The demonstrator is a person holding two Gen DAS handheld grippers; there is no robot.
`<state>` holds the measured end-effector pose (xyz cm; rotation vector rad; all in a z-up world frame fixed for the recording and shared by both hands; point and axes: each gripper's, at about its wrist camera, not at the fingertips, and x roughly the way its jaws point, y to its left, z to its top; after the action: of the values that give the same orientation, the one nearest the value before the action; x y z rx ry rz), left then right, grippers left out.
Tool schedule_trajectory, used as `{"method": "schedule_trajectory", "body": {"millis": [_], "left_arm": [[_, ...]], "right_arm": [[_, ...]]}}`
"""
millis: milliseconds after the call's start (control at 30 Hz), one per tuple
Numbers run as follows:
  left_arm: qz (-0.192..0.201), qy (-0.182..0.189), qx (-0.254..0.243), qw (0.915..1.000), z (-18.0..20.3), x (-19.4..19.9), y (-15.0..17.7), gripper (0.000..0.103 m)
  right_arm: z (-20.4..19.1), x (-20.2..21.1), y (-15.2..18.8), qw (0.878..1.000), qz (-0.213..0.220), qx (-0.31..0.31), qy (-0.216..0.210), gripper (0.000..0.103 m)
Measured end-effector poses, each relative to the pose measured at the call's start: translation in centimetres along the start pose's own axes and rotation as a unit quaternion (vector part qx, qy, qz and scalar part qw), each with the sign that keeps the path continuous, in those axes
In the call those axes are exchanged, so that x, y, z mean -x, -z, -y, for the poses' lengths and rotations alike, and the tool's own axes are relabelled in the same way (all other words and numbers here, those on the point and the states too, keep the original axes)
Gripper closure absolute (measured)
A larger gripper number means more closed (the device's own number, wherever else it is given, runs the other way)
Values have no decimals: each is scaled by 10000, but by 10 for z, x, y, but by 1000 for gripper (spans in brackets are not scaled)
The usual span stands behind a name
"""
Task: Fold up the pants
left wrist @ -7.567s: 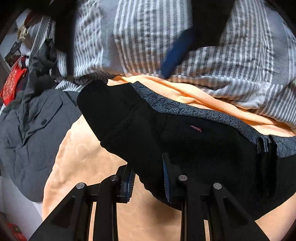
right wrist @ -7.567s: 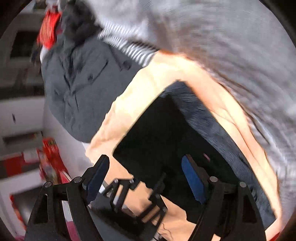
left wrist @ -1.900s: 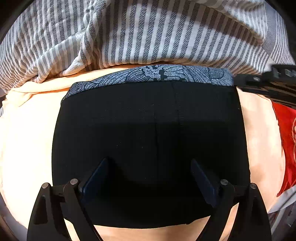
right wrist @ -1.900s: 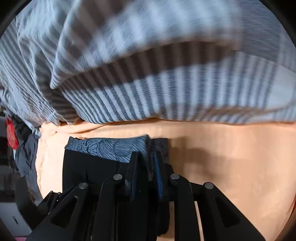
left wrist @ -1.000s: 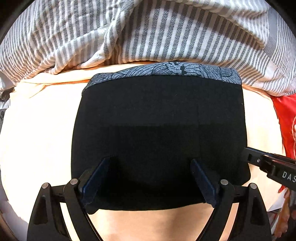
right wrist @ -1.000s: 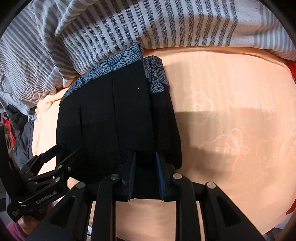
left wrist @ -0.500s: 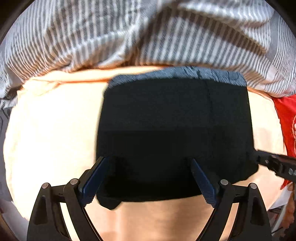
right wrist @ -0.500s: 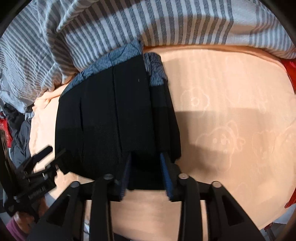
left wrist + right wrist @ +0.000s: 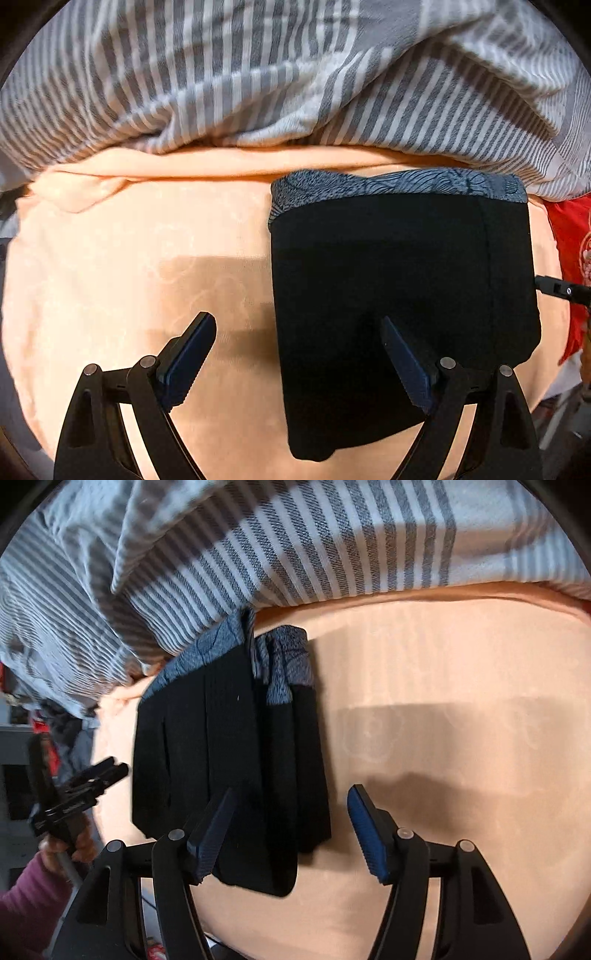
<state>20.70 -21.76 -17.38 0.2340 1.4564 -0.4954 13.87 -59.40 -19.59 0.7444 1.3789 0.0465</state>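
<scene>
The black pants (image 9: 402, 295) lie folded into a compact rectangle on the peach blanket (image 9: 129, 258), with the grey patterned waistband at the far edge. My left gripper (image 9: 297, 325) hangs open above the pants' left edge: its right finger is over the black cloth, its left over bare blanket. In the right wrist view the pants (image 9: 229, 757) sit left of centre. My right gripper (image 9: 291, 794) has its jaws opening, with the near right corner of the pants under the gap and neither pad pressing on it.
A grey-and-white striped duvet (image 9: 258, 74) is heaped along the far side, close to the waistband. A red cloth (image 9: 569, 236) lies at the right edge. A hand (image 9: 66, 845) in a purple sleeve holds the left gripper (image 9: 92, 779) beside the pants.
My right gripper has let go of the pants' near edge and spread its fingers. My left gripper has slid left, so the pants now sit to the right in its view.
</scene>
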Motion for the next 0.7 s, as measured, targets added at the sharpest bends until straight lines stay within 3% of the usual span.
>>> {"method": "schedule_trajectory", "body": {"millis": [167, 333, 600, 700], "left_arm": [[-353, 517, 50, 9980, -19, -19, -5, 12], [-660, 1050, -119, 9922, -25, -40, -8, 12], [-734, 1432, -152, 9869, -33, -57, -23, 12], [-737, 1367, 70, 9878, -26, -66, -23, 5]], "right_arm": [[17, -20, -13, 9984, -287, -34, -484, 35], [32, -34, -18, 9908, -429, -83, -1283, 35], [38, -51, -24, 9801, -656, 123, -1867, 29], [34, -61, -27, 9781, -689, 44, -1962, 26]]}}
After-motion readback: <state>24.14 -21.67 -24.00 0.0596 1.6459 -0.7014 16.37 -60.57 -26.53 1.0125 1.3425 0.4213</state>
